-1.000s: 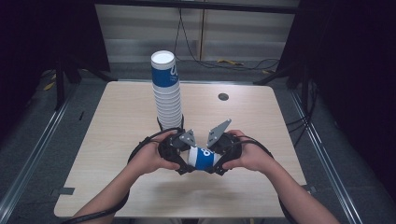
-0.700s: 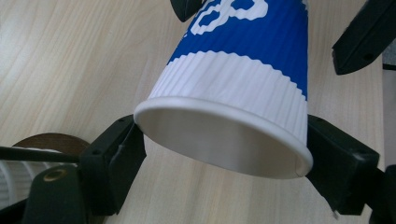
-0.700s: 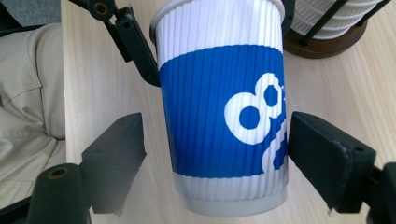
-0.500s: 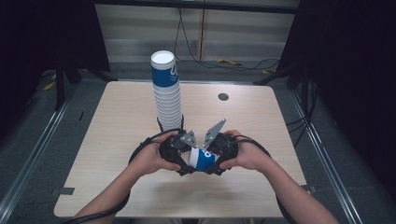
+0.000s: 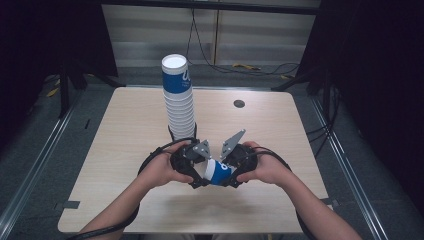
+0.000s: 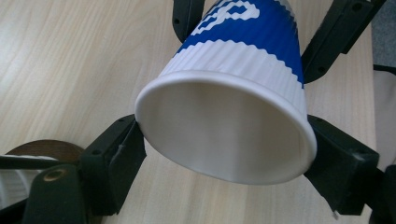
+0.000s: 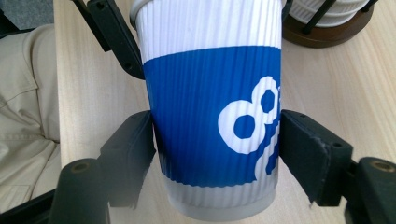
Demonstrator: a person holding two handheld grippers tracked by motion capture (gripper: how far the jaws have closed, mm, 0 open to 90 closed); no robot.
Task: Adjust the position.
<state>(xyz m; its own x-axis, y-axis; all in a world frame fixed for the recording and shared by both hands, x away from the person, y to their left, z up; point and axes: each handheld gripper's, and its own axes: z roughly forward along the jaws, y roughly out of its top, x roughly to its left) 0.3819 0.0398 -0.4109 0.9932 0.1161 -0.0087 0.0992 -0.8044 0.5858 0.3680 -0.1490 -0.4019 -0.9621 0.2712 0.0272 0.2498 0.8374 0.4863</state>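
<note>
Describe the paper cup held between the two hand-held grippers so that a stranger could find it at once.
Start at the wooden table with its tall cup stack. Just in front, the left hand-held gripper and right hand-held gripper clamp one ribbed blue-and-white cup. It alone lies sideways, off the stack.

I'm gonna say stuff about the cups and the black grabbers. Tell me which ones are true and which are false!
1. Both grabbers hold the same blue and white cup. True: the left gripper clamps it near the rim, and the right gripper, whose jaws have just been closing, presses on its blue band.
2. The held cup is full of juice. False: the left gripper view looks into its mouth, and it is empty.
3. A tall stack of cups stands on the table behind the hands. True.
4. The stack has fallen over. False: it stands upright.
5. The held cup is red. False: it is blue and white.
</note>
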